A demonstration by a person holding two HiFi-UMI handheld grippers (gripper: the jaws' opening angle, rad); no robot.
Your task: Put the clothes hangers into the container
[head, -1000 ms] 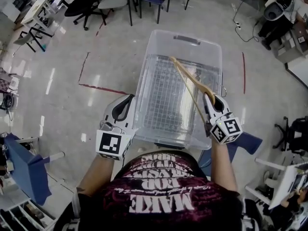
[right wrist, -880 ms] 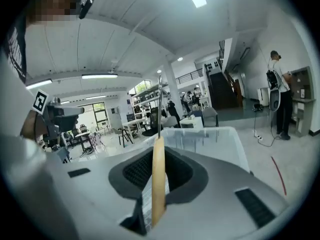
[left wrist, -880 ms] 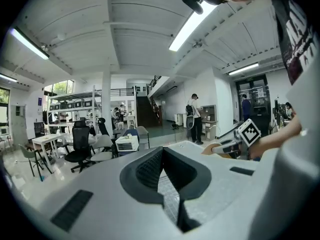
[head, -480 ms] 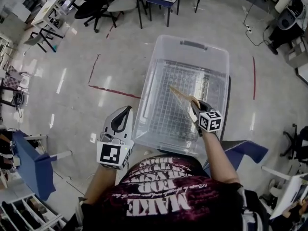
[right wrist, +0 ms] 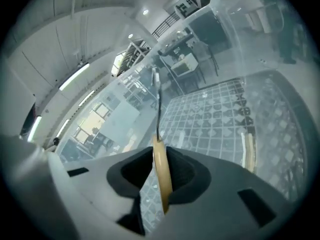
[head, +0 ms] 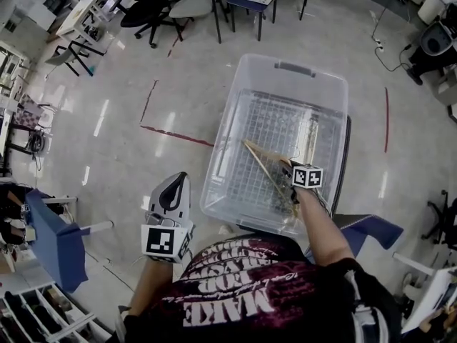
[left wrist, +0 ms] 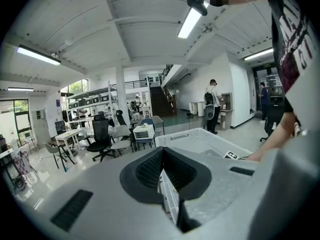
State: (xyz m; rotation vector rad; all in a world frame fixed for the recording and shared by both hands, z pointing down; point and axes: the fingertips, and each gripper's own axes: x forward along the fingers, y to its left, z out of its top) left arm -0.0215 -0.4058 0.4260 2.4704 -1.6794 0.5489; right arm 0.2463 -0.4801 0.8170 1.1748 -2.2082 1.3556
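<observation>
A clear plastic container with a grid-patterned floor stands in front of me. My right gripper reaches down inside it near the front right. A wooden clothes hanger sits edge-on between its jaws, which are opening. In the right gripper view the hanger's wood still fills the gap of the right gripper, and its metal hook points ahead. A second pale wooden bar lies on the container floor. My left gripper hangs outside the container's left wall, shut and empty; the left gripper shows closed jaws.
The container rests on a dark frame. Red tape lines mark the shiny floor to the left. Office chairs and desks stand beyond. A blue seat is at my left, another blue piece at my right.
My right gripper has gone down into the container with the hanger, which now lies low near the floor instead of sticking up over the rim. The left gripper stayed beside the container.
</observation>
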